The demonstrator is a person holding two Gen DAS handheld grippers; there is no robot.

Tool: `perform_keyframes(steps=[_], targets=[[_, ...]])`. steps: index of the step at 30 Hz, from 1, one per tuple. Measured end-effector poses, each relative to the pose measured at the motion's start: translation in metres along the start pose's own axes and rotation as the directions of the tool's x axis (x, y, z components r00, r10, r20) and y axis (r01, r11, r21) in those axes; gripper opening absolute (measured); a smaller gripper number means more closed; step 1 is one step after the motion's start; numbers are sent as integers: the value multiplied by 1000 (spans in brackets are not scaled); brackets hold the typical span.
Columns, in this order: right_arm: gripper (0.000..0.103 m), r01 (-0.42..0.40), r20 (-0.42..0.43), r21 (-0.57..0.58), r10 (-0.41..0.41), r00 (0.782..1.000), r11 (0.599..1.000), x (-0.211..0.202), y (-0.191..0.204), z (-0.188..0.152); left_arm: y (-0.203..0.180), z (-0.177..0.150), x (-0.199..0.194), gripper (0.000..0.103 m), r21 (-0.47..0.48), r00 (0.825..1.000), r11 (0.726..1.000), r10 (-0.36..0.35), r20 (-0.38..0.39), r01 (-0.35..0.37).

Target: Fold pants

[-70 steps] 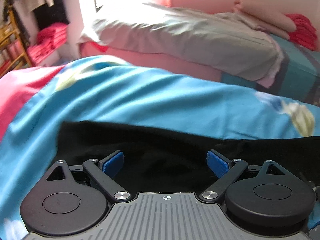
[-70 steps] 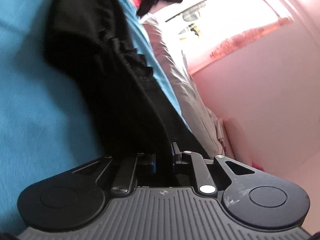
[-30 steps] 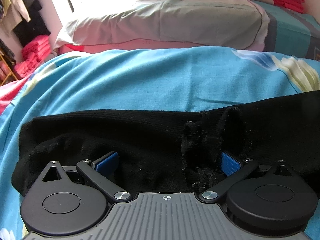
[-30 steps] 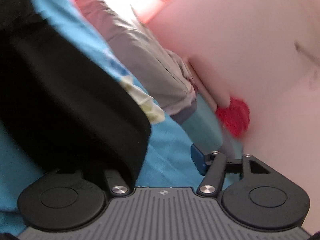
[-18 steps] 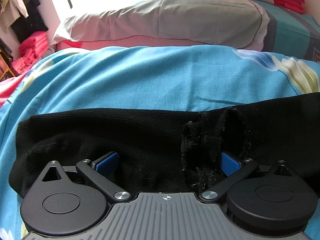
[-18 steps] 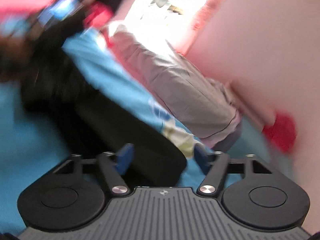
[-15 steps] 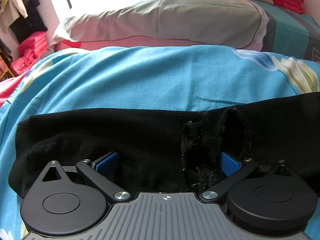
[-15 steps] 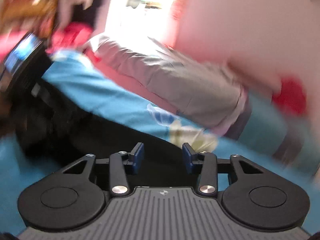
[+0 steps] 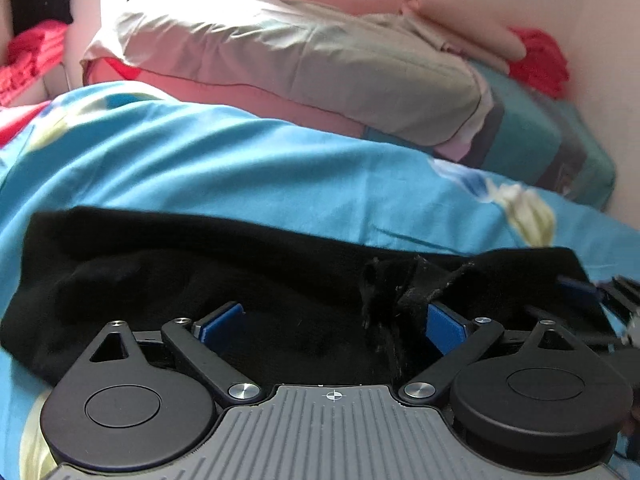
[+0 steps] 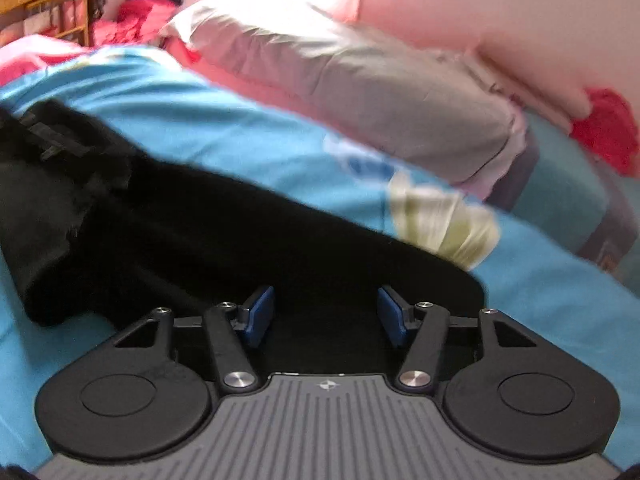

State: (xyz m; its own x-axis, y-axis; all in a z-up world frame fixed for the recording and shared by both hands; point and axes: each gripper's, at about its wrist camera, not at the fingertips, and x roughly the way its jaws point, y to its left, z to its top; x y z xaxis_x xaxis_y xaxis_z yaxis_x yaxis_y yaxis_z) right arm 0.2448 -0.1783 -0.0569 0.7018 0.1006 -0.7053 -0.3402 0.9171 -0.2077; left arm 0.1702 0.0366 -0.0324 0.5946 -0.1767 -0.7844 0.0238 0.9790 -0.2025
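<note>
- Left wrist view: the left gripper (image 9: pixel 334 322) has its blue-padded jaws spread wide over the black knit pants (image 9: pixel 200 280); the cloth lies under and between the pads, neither pad pressing it, so nothing is gripped.
- A rumpled fold of the pants (image 9: pixel 394 284) sits just beside the right-side pad.
- Right wrist view: the right gripper (image 10: pixel 326 314) has just been opening; jaws stand apart, black cloth below them, unpinched.
- The right gripper's tip also shows at the right edge of the left wrist view, at the end of the pants.
- Pants lie as a long band across the bright blue floral bedsheet (image 9: pixel 240 160).
- Beyond, a grey pillow (image 9: pixel 320 64) rests near the pink wall (image 10: pixel 500 12).
- Red folded cloth (image 10: pixel 608 136) lies past the pillow.
</note>
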Motion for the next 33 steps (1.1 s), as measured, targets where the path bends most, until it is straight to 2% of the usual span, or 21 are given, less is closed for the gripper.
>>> perform_keyframes(steps=[2,4,5,6,8,9,11,14,15,16,17,18,19,20,21,23,25,27,29,31,33], targets=[[62,34,54,22,-35,998,999,-14,5,8,10,-10,-16,103,-12,1000,1000,-25,19,26],[71,29,90,0,-29,996,1000,-19,20,18,25,-22,-29,103,-54,996,995,-81,26,82],[73,16,86,-34,-13,996,999,-17,28,21,30,-24,-29,103,-80,996,993,-83,33,85],[72,1,73,-82,5,997,997,-9,40,24,37,-21,-24,103,-121,997,990,-74,18,76],[64,-18,8,-141,20,1000,990,13,60,28,48,-8,1,103,-196,992,976,-111,-61,97],[64,-21,-11,-161,20,1000,987,23,67,29,50,-1,11,103,-214,990,972,-114,-82,95],[66,0,7,-143,1,1000,990,32,67,36,48,8,13,103,-192,993,979,-84,-89,65],[65,-16,-9,86,17,1000,996,31,46,53,52,-1,-13,103,-148,998,987,-60,11,60],[71,-43,6,113,42,999,993,24,46,53,56,-8,-18,103,-149,999,988,-34,29,38],[76,-67,2,81,67,998,994,20,51,52,60,-16,-22,103,-154,1000,988,1,28,3],[80,-86,-40,-10,86,996,996,19,63,48,65,-22,-23,103,-155,999,987,30,11,-28],[67,-85,-97,-140,72,993,987,21,79,42,70,-28,-24,103,-158,998,985,63,-11,-63],[64,-49,-78,-201,33,996,978,17,86,37,77,-33,-27,103,-161,995,981,100,-31,-104],[65,21,-22,-228,-27,999,973,6,92,35,84,-39,-32,103,-166,991,977,126,-38,-131],[70,64,29,-222,-60,998,973,-4,96,36,92,-45,-39,103,-179,988,971,154,-33,-157],[81,49,111,-180,-30,993,982,-25,108,44,114,-58,-55,103,-228,974,947,224,-34,-226],[85,-29,147,-202,60,987,979,-37,133,49,140,-71,-69,103,-314,951,899,303,-55,-305],[88,-111,173,-292,166,971,950,-46,177,53,163,-82,-81,103,-388,929,847,362,-80,-363],[90,-141,193,-368,224,955,919,-49,221,55,178,-93,-93,103,-441,912,806,400,-89,-396],[92,-158,198,-434,265,944,887,-45,268,55,189,-103,-104,103,-475,896,771,432,-97,-424],[92,-156,180,-498,278,944,853,-38,315,53,195,-113,-114,103,-495,882,746,460,-102,-446]])
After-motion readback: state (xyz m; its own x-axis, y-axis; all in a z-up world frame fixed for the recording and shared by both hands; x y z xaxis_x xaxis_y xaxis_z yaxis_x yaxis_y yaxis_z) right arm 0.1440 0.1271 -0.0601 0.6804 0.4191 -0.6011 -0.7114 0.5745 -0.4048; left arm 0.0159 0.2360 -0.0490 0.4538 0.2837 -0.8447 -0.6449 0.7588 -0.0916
